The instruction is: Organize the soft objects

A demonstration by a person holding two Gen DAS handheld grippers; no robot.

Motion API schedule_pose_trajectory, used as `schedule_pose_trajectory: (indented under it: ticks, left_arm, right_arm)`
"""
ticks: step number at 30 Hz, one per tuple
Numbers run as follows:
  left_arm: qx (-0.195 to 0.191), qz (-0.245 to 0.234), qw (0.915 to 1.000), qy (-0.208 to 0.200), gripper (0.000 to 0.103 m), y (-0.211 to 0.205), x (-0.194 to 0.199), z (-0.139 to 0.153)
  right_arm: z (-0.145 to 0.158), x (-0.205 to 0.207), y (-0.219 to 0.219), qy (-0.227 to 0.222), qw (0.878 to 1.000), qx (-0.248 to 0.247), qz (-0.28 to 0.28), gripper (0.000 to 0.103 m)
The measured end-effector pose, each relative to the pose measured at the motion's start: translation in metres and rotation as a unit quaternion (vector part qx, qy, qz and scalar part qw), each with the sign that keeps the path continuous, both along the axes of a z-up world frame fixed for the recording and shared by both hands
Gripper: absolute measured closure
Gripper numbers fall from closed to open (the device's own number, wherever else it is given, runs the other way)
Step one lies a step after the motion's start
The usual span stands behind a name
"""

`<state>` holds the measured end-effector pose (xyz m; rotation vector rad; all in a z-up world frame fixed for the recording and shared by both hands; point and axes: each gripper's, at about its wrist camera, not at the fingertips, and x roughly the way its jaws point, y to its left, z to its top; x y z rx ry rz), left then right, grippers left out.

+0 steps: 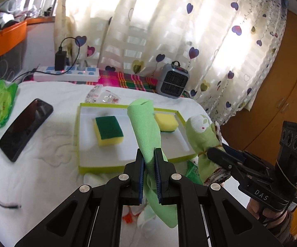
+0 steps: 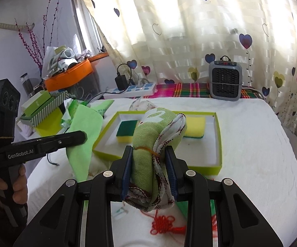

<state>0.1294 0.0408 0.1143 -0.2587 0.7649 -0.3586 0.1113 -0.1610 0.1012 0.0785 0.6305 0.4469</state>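
Right now the bed (image 2: 251,135) under its white cover is the biggest thing before me, and on it, straight ahead, sits the shallow tray (image 1: 82,135) with the lime rim, two sponges already inside: one green side up (image 1: 108,130), one yellow side up (image 1: 166,121). Both my loads hang above the bed, just short of the tray's near edge.

To do this step well, I reckon I should carry each piece fully over the rim before letting go, and lower it onto the bare middle strip between the sponges, so nothing drapes over the wall or buries a sponge. One at a time would be safer, since my two hands are close together.

My left jaws (image 1: 149,170) are pressed nearly together on a thin green cloth (image 1: 146,123), which stands up above them and dangles below. My right jaws (image 2: 150,170) are part open, squeezing a fat rolled towel (image 2: 146,142) bound by a rubber band (image 2: 143,148).
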Motion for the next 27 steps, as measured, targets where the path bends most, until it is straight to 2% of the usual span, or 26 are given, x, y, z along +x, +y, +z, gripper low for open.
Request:
schedule_pose_trajectory:
  ticks: [11, 27]
  left_arm:
    - [0.016, -0.012, 0.9997, 0.012, 0.094, -0.013, 0.052, -0.001]
    - [0.041, -0.027, 0.9969, 0.062, 0.094, -0.029, 0.117, -0.042]
  right_arm:
    - [0.002, 0.040, 0.004, 0.010, 1.000, -0.011, -0.004, 0.071]
    - [-0.031, 0.103, 0.016, 0.060, 0.997, -0.038, -0.004, 0.071]
